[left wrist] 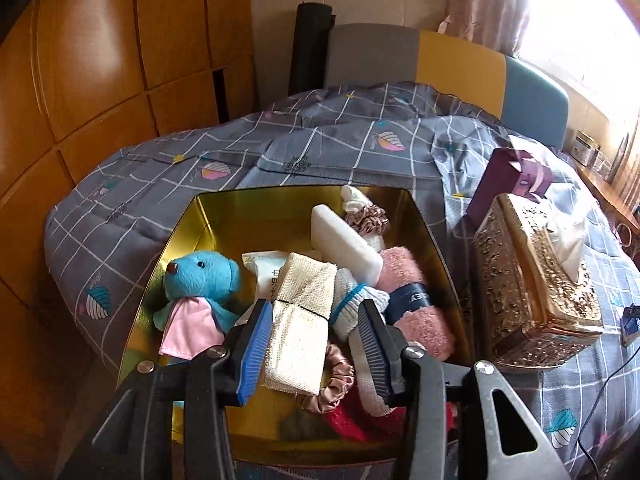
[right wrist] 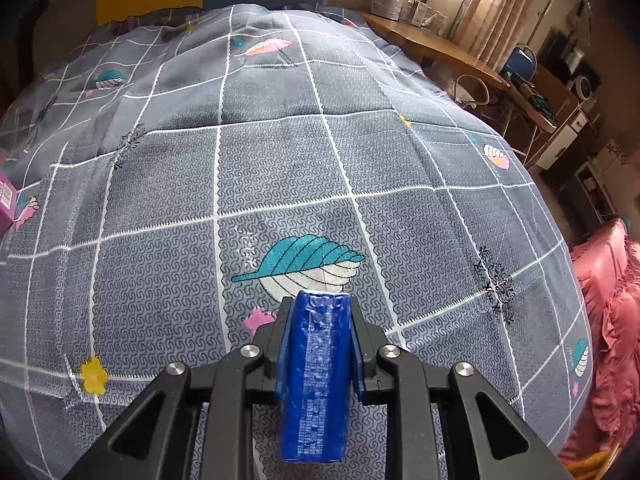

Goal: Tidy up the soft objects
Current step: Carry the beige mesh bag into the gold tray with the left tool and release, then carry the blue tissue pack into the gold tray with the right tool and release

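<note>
In the left wrist view a gold tin box sits on the bed, filled with soft things: a blue teddy bear, a cream folded cloth, a white sponge, a pink towel, a white sock and scrunchies. My left gripper is open just above the cream cloth, its jaws on either side of it. In the right wrist view my right gripper is shut on a blue tissue pack above the grey quilt.
An ornate gold tissue box stands right of the tin, with a purple box behind it. A wooden wardrobe is at left. A desk and a pink bedspread lie beyond the bed's right edge.
</note>
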### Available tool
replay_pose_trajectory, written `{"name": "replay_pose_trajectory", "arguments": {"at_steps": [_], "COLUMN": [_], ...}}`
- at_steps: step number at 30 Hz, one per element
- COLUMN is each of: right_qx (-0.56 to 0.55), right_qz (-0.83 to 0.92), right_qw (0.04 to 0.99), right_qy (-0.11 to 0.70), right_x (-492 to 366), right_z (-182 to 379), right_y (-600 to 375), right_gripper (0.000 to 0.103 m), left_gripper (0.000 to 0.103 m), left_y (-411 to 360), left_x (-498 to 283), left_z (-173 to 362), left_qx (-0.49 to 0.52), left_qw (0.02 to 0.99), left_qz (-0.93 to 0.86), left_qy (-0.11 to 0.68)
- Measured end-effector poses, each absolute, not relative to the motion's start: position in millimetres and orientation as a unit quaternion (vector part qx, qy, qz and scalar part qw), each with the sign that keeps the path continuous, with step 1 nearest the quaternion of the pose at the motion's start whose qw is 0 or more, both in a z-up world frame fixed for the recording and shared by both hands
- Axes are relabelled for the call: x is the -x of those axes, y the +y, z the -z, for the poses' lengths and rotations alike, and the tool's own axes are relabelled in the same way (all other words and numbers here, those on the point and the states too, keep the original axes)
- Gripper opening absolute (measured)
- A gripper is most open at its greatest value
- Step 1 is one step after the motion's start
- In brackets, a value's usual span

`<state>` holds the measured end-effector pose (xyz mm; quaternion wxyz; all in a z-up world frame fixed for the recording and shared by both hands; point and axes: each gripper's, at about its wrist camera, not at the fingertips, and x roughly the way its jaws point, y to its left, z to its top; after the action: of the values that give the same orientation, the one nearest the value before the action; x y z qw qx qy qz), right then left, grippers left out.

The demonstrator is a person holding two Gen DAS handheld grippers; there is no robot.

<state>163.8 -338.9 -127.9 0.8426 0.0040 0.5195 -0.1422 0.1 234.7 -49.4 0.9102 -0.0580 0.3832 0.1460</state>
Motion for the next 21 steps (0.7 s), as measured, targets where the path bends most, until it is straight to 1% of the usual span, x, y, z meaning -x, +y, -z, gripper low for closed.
{"name": "replay_pose_trajectory", "arguments": {"at_steps": [10, 15, 18, 21], "right_qx": [-0.009, -0.037, -0.044, -0.035], "right_qz": [0.143, 0.142, 0.134, 0.112], "right_qw": [0.840, 0.834, 0.837, 0.851], "right_qy": [0.523, 0.531, 0.529, 0.511], "right_x": [-166.5, -177.8, -193.3, -215.1], "right_z": [129.1, 124.2, 113.0, 85.4], "right_y": [-339.3, -338.3, -324.3, -296.0], "right_gripper": [0.023, 0.023, 0.023, 0.023], "left_gripper": [0.045, 0.045, 0.045, 0.045], "left_y": [222.4, 221.1, 222.6, 224.6], "left_x": [4.0, 4.0, 3.4, 2.9], "left_z": [48.6, 52.1, 54.4, 57.2], "left_qx": [0.050, 0.052, 0.057, 0.060], "left_qw": [0.915, 0.915, 0.914, 0.911], "left_qz": [-0.113, -0.099, -0.093, -0.090], "left_qy": [0.383, 0.388, 0.391, 0.397]}}
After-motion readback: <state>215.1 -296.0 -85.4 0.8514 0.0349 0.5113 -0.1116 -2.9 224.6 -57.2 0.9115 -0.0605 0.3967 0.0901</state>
